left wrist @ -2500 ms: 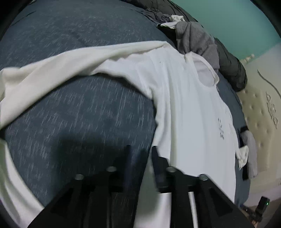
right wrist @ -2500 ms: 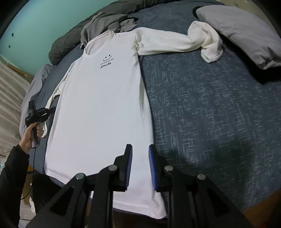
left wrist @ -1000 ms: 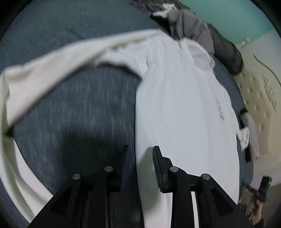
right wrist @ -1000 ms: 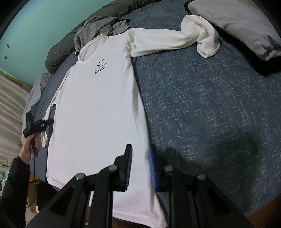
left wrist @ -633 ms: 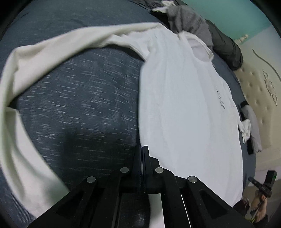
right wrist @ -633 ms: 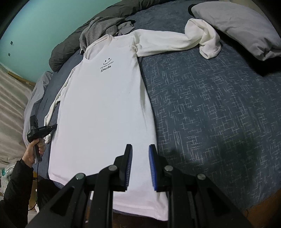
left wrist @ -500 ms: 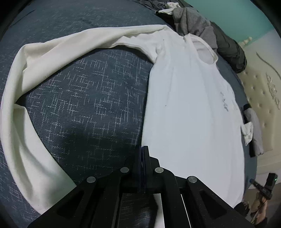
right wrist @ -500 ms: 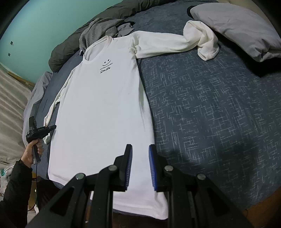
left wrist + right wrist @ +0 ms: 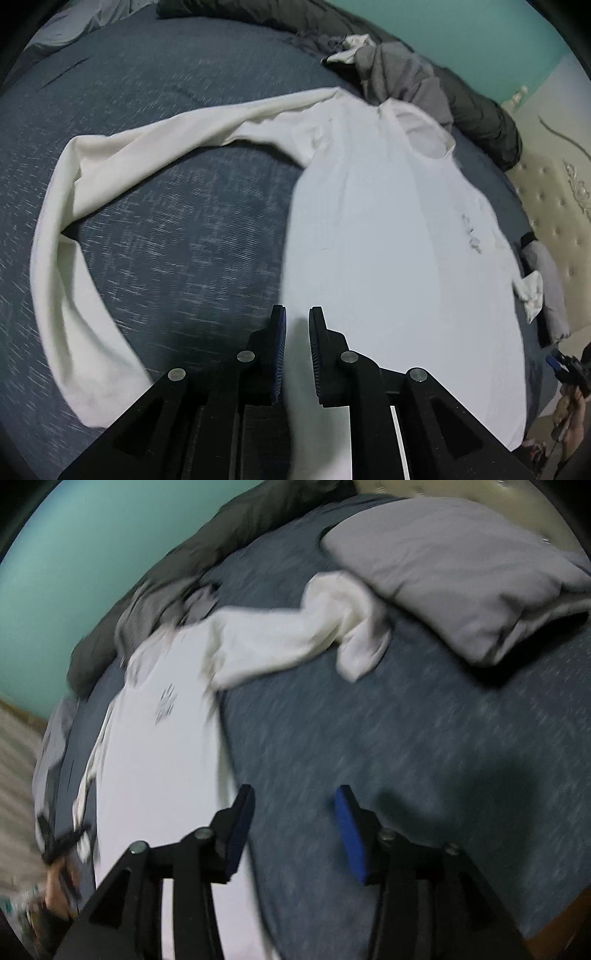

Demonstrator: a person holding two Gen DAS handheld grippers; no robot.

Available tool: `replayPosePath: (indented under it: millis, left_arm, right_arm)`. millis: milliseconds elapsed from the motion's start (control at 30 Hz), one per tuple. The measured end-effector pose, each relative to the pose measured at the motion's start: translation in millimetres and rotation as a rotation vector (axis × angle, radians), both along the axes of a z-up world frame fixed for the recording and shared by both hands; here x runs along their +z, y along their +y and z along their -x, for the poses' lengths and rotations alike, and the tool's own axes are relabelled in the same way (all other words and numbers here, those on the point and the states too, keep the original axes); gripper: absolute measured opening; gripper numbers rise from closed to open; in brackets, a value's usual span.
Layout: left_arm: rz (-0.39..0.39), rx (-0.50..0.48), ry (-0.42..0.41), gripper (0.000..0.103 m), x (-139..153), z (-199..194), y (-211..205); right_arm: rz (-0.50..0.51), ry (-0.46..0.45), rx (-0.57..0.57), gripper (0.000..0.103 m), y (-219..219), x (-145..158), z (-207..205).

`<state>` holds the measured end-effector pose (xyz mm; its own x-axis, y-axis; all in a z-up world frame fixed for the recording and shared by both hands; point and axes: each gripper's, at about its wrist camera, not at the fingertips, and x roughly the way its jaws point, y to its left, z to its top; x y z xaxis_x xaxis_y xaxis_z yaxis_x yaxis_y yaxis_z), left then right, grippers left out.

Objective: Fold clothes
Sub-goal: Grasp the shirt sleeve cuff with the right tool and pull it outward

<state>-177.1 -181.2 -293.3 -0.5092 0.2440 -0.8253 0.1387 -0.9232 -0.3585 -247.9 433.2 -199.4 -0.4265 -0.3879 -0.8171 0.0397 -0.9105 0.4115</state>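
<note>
Here the shirt (image 9: 388,258) is lying flat on the bed (image 9: 184,240), sleeve (image 9: 74,221) trailing toward nine o'clock; left gripper (image 9: 296,325) is gaping slightly astride its side edge, right gripper (image 9: 295,805) spreading wide, probably for grabbing.

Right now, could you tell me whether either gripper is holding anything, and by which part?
Neither holds anything. The left gripper is slightly open above the white shirt's side edge, and the right gripper is wide open above the bedspread.

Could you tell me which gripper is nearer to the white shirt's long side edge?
Left. The left gripper straddles the white shirt edge; the right gripper hangs beside it, over the blue bedspread.
</note>
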Motion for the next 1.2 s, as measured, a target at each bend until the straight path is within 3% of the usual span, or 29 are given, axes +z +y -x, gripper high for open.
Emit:
replayPosePath:
  millis: [200, 367, 533, 567, 667, 800, 933, 1200]
  left_arm:
    - [0.002, 0.001, 0.040, 0.014, -6, 4, 27]
    - [0.054, -0.020, 0.061, 0.014, -11, 4, 39]
    - [0.060, -0.012, 0.075, 0.014, -17, 3, 39]
    - [0.060, -0.013, 0.073, 0.014, -19, 3, 39]
    - [0.066, -0.015, 0.058, 0.014, -26, 4, 39]
    - [0.069, -0.020, 0.053, 0.014, -29, 6, 40]
    - [0.078, -0.022, 0.065, 0.014, -27, 5, 43]
    - [0.093, -0.028, 0.074, 0.014, -24, 3, 47]
  right_arm:
    - [-0.049, 0.012, -0.073, 0.047, 6, -6, 47]
    - [-0.119, -0.002, -0.098, 0.047, 4, -21, 79]
    - [-0.249, 0.002, -0.123, 0.047, -2, -37, 103]
    - [-0.269, 0.002, -0.128, 0.044, -2, -41, 107]
    - [-0.330, -0.006, -0.139, 0.015, -5, -50, 114]
    - [-0.364, 0.032, -0.109, 0.006, -11, -47, 113]
    - [-0.383, 0.103, -0.039, 0.005, -20, -21, 104]
    - [-0.421, 0.257, -0.026, 0.004, 5, 74, 104]
